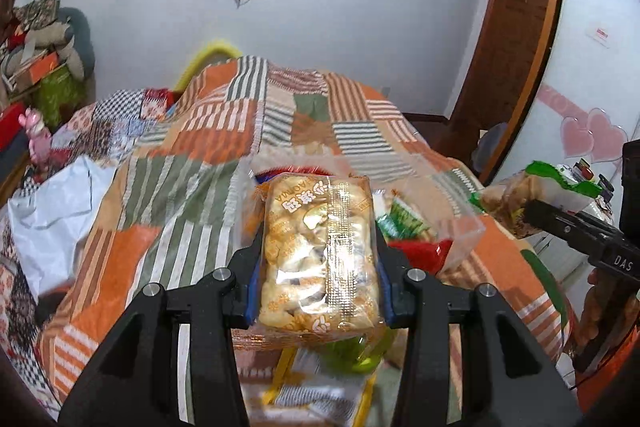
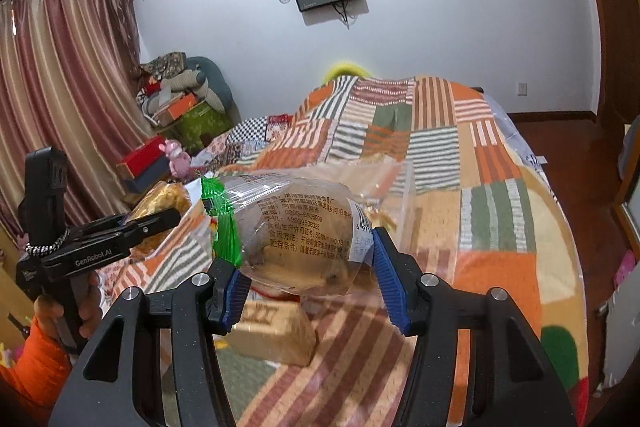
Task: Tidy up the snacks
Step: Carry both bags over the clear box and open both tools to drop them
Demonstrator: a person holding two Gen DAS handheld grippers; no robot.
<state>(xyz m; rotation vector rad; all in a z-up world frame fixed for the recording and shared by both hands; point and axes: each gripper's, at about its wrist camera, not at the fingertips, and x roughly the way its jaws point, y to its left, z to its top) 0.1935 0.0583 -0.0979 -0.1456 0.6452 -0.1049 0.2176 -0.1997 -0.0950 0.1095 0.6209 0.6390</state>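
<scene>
My left gripper (image 1: pixel 318 263) is shut on an orange-edged clear packet of puffed snacks (image 1: pixel 320 251), held above the bed. Beyond it a clear plastic bin (image 1: pixel 452 227) holds red and green snack packets (image 1: pixel 404 223). My right gripper (image 2: pixel 306 267) is shut on a clear snack bag with a green edge and printed label (image 2: pixel 296 231), held above the patchwork bedspread (image 2: pixel 440 155). The right gripper with its bag also shows at the right of the left wrist view (image 1: pixel 560 203). The left gripper shows at the left of the right wrist view (image 2: pixel 132 227).
More packets lie on the bed under the left gripper (image 1: pixel 320 387). A tan boxed snack (image 2: pixel 276 331) lies under the right gripper. A white plastic bag (image 1: pixel 52 203) sits at the bed's left. Boxes and a pink toy (image 2: pixel 178 155) stand by the curtain.
</scene>
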